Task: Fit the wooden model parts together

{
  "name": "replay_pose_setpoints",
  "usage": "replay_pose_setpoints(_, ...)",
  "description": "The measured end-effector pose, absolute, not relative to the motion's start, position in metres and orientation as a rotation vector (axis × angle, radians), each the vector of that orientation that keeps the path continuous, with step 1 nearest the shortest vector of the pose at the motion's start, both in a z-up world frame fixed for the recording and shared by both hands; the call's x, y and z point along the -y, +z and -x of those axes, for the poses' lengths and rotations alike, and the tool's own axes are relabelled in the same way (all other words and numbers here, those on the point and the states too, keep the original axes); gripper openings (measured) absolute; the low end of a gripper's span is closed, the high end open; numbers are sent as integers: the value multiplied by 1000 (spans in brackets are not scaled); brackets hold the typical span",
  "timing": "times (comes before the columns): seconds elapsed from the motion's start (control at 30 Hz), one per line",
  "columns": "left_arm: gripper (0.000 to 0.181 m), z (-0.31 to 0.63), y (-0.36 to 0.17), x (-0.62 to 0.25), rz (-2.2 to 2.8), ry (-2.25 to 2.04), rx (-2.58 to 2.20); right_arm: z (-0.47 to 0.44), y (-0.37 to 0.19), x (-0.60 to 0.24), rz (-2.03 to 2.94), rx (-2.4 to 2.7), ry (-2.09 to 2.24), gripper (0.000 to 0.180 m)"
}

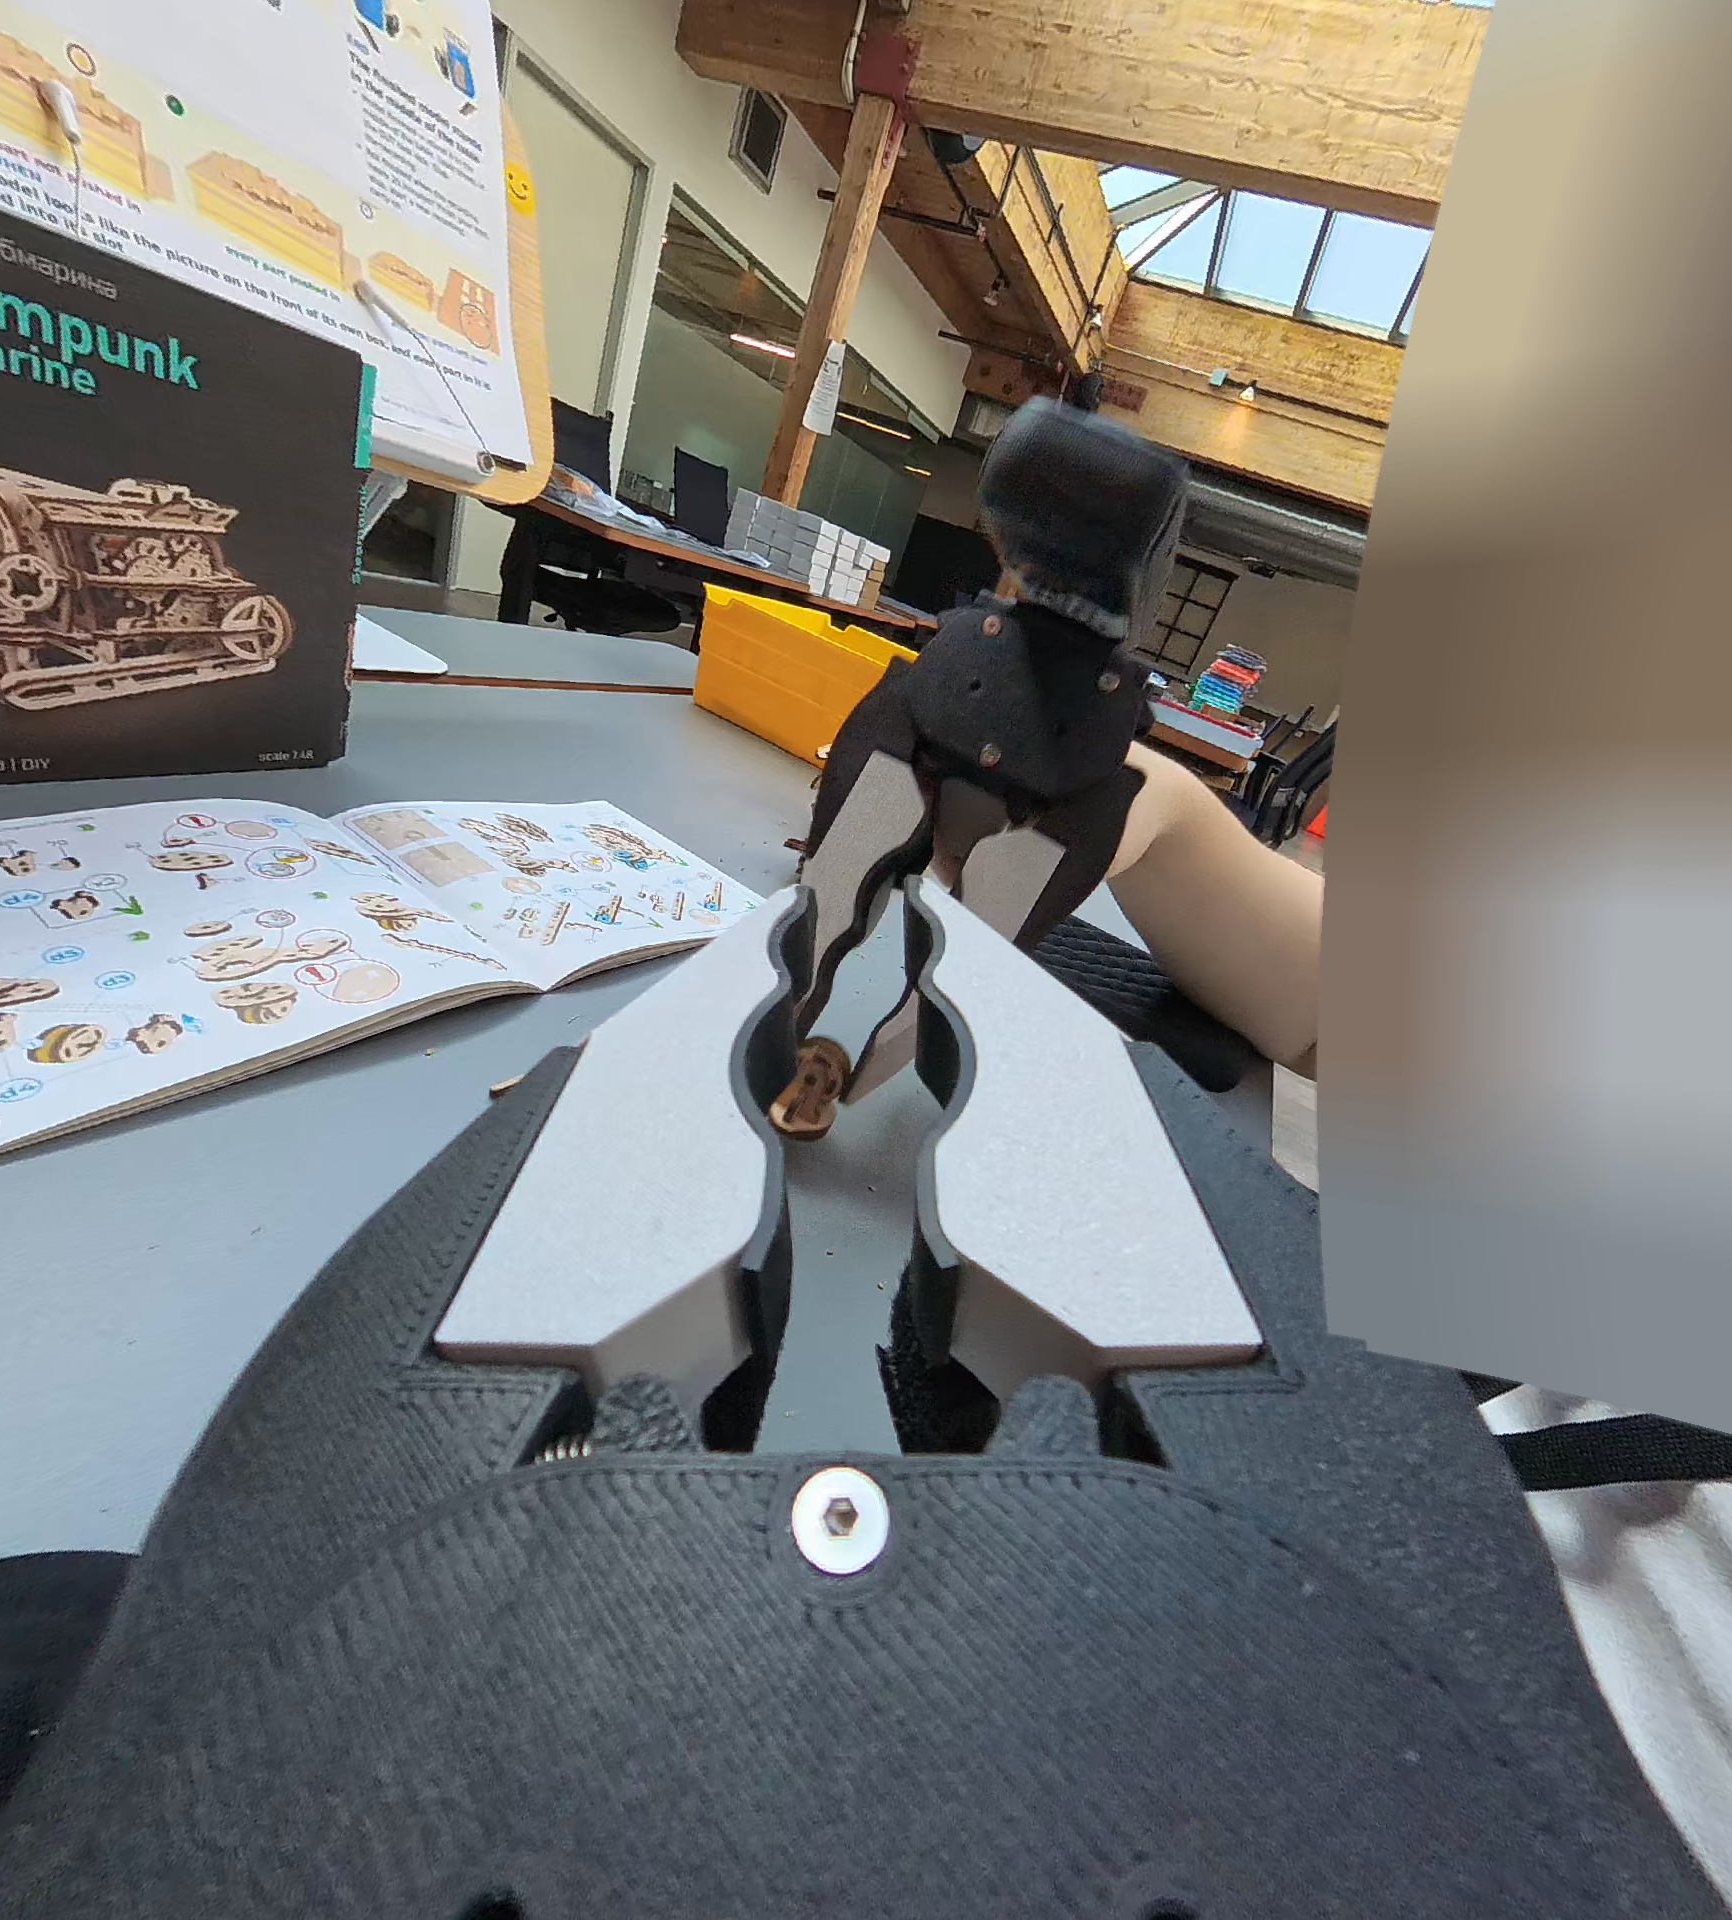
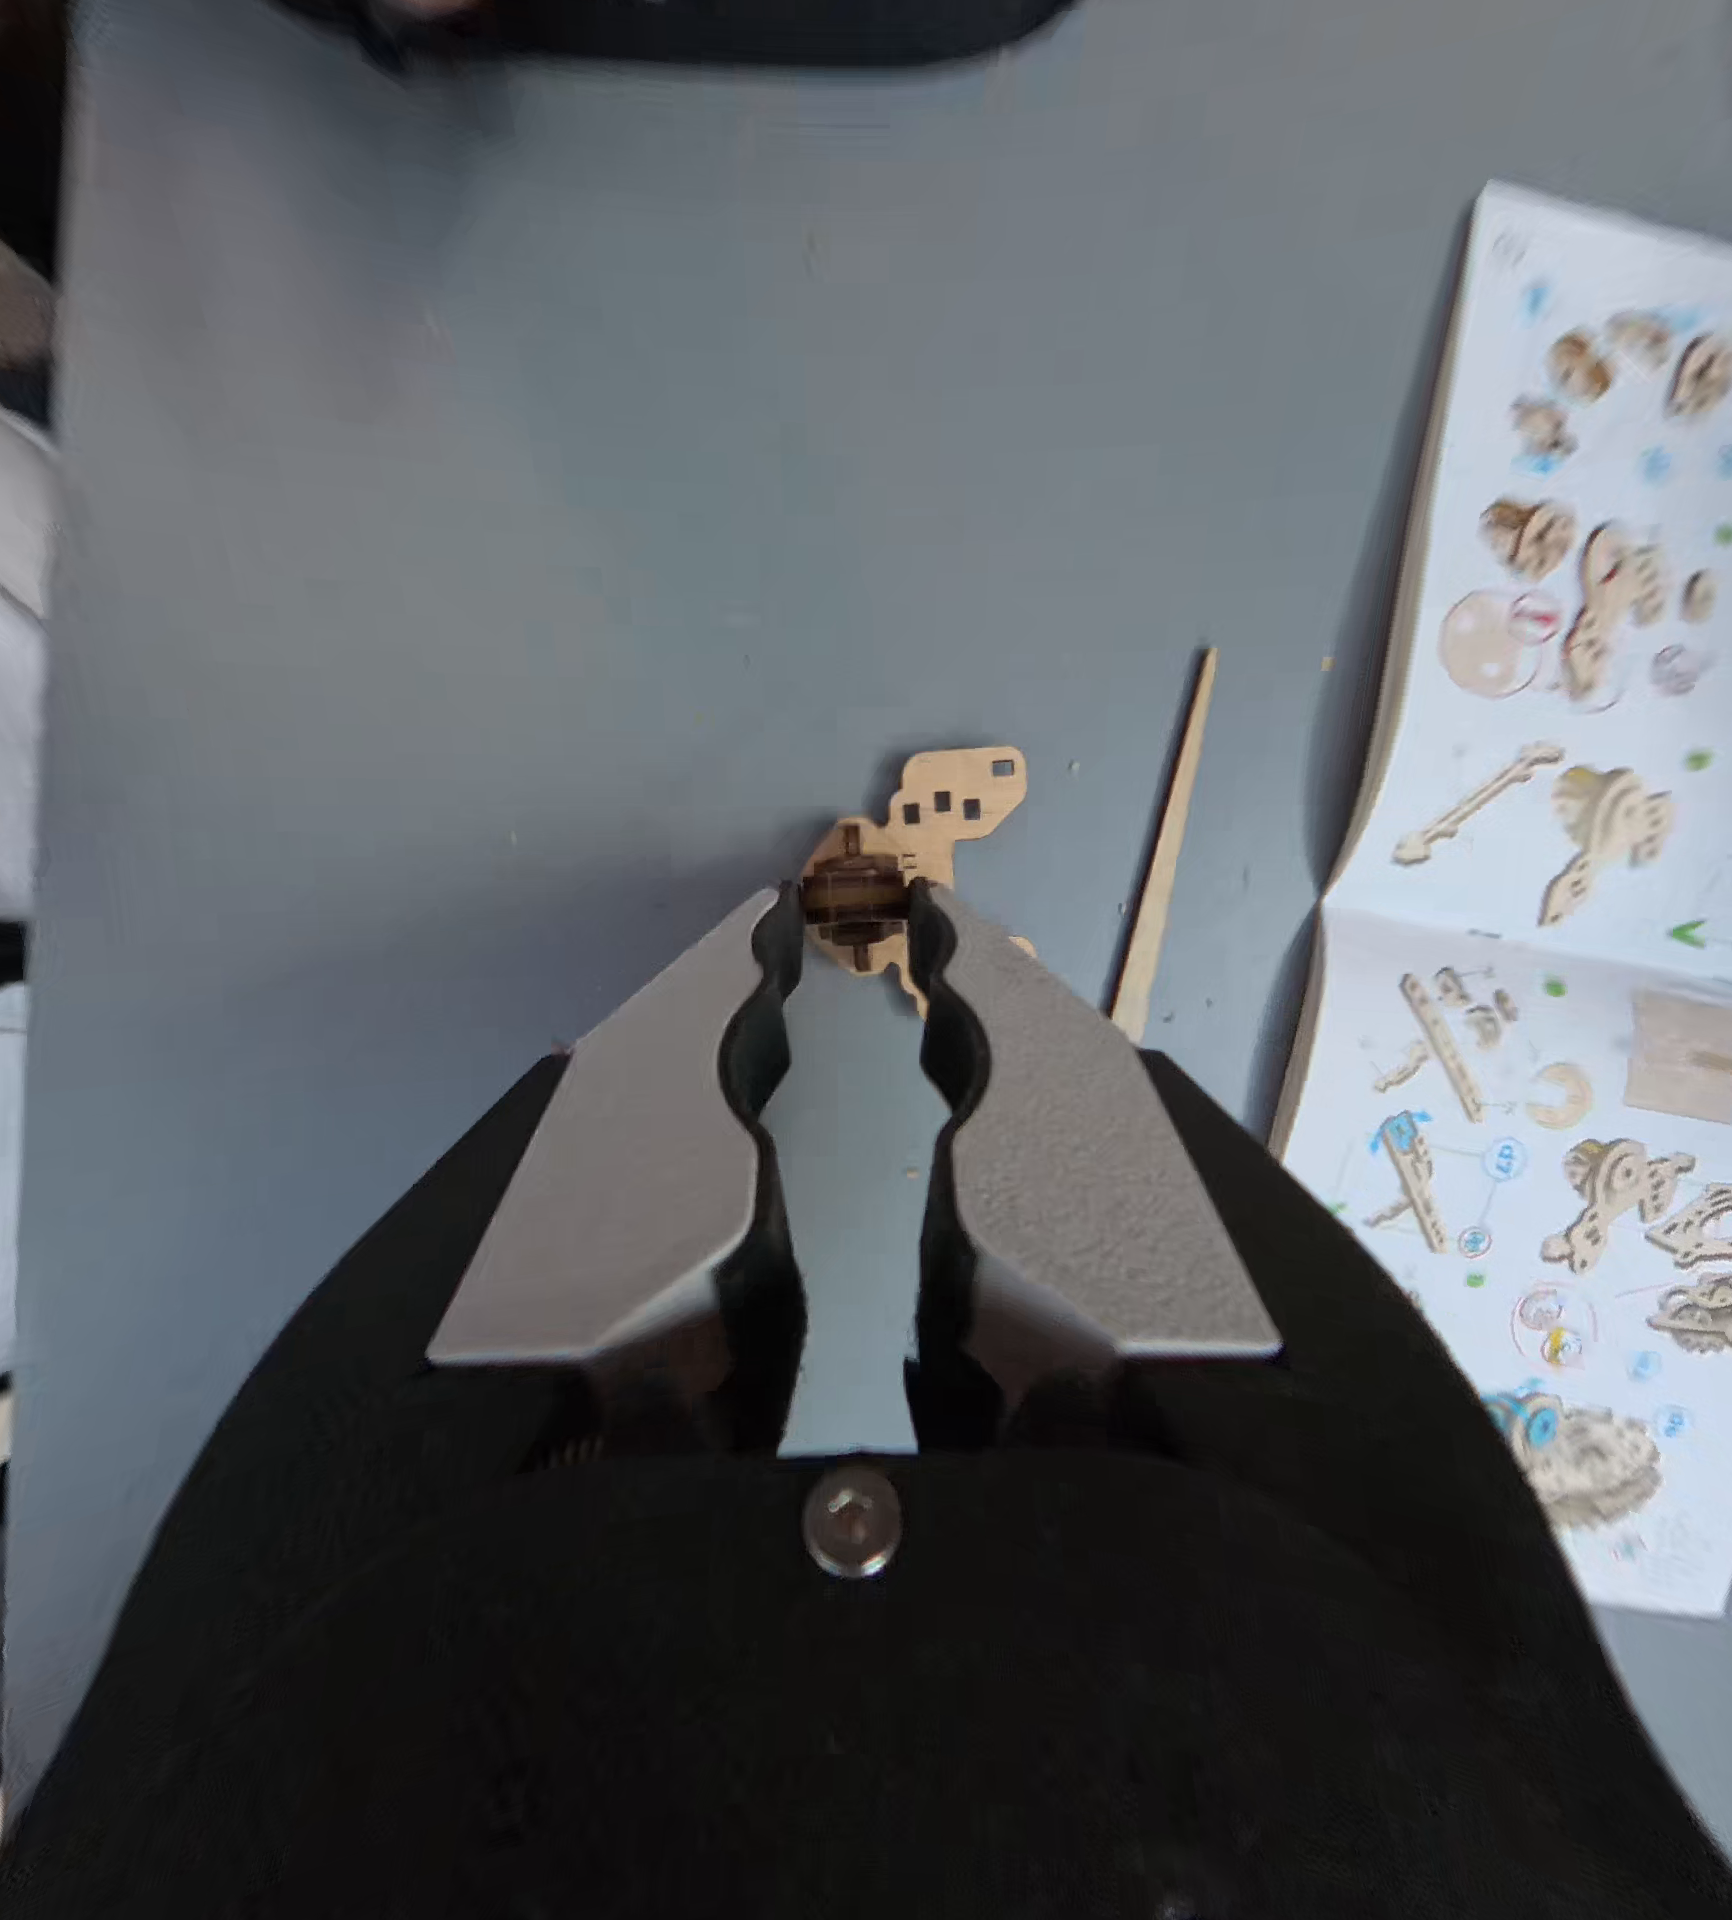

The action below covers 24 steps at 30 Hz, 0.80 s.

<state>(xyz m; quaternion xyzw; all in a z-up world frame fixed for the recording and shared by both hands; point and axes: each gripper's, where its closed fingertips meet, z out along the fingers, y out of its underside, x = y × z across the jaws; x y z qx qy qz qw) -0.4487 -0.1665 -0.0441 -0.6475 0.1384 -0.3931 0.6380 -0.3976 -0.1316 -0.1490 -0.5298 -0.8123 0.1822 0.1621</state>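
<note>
My right gripper (image 2: 854,914) points down at the grey table (image 2: 529,520) and is shut on a small round wooden part (image 2: 846,902). It holds the part on or just above a flat light wooden part with square holes (image 2: 961,805); I cannot tell whether they touch. In the left wrist view the right gripper (image 1: 846,1060) stands upright ahead with the small wooden part (image 1: 810,1086) at its tips. My left gripper (image 1: 854,899) lies low over the table, aimed at it, with its jaws a little apart and nothing between them.
An open instruction booklet (image 1: 270,956) lies on the table and also shows in the right wrist view (image 2: 1589,831). A thin wooden stick (image 2: 1165,831) lies beside the flat part. A dark model box (image 1: 114,520), a yellow bin (image 1: 789,675) and a person's forearm (image 1: 1226,914) are nearby. Tip to tip, the grippers are about 12 centimeters apart. The thin wooden stick (image 2: 1165,831) is closer to my right gripper, around 6 centimeters from its tips; the left tips are 15 centimeters off.
</note>
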Motion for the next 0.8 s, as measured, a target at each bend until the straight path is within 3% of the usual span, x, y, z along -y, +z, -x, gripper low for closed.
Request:
replay_pose_setpoints(0.33,11,447,-44,168,1475,-897,-329,401,-133,135,1503,2279,555,19)
replay_pose_setpoints(0.4,9,447,-44,168,1479,-900,-331,394,-156,133,1563,2342,487,19)
replay_pose_setpoints(0.6,9,446,-44,168,1480,-900,-335,385,-159,129,1551,2406,306,24)
replay_pose_setpoints(0.73,8,446,-44,169,1476,-901,-337,392,-140,133,1534,2345,412,19)
replay_pose_setpoints(0.8,8,446,-44,168,1477,-903,-336,387,-158,129,1596,2385,360,20)
